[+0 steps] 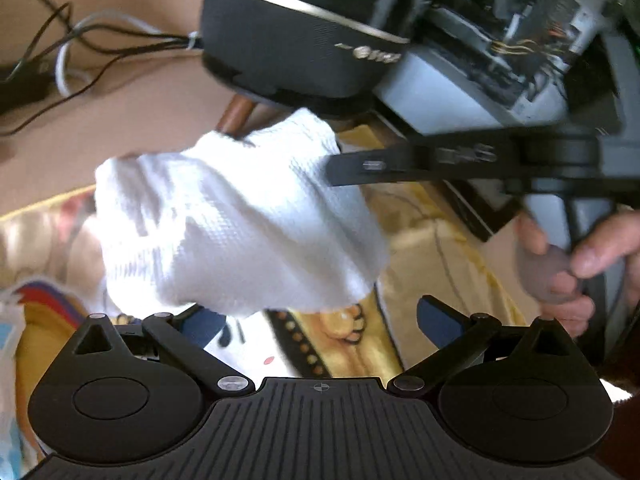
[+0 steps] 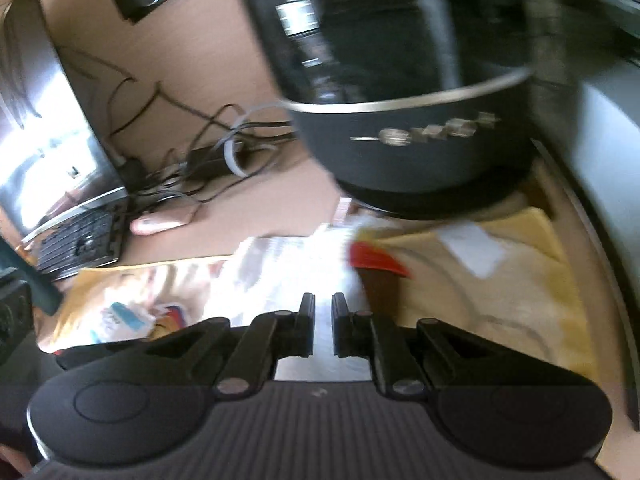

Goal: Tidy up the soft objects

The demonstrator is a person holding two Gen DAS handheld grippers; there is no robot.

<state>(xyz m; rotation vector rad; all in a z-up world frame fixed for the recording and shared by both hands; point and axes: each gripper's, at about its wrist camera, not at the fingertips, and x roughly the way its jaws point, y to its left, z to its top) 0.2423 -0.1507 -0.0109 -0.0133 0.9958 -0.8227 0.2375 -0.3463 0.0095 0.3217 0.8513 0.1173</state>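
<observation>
White waffle-weave cloth [image 1: 236, 220] hangs bunched in mid-air over the yellow blanket [image 1: 436, 248], pinched at its right-hand edge by our right gripper [image 1: 340, 168], whose fingers reach in from the right in the left wrist view. In the right wrist view, right gripper [image 2: 322, 312] has its jaws nearly together with a thin gap, and white fabric shows blurred just past the tips, so we read it as clamped on the cloth. Left gripper [image 1: 320, 320] is spread wide, fingers [image 1: 438, 318] well apart, gripping nothing; the cloth's lower edge hangs just above and in front of them. A person's hand [image 1: 568, 268] wraps the right gripper's handle at the right edge.

Blanket covers the desk [image 1: 132, 120] near us, printed with a cartoon figure. A black round appliance [image 1: 296, 48] stands at the blanket's far edge, close behind the cloth. Grey printer [image 1: 500, 60] sits right of it. Cables [image 2: 208, 152] tangle on the far-left desk, next to a keyboard [image 2: 80, 240]. Open room lies mostly over the blanket's middle. Red patch [image 2: 376, 260] lies on the blanket; we cannot tell what it is.
</observation>
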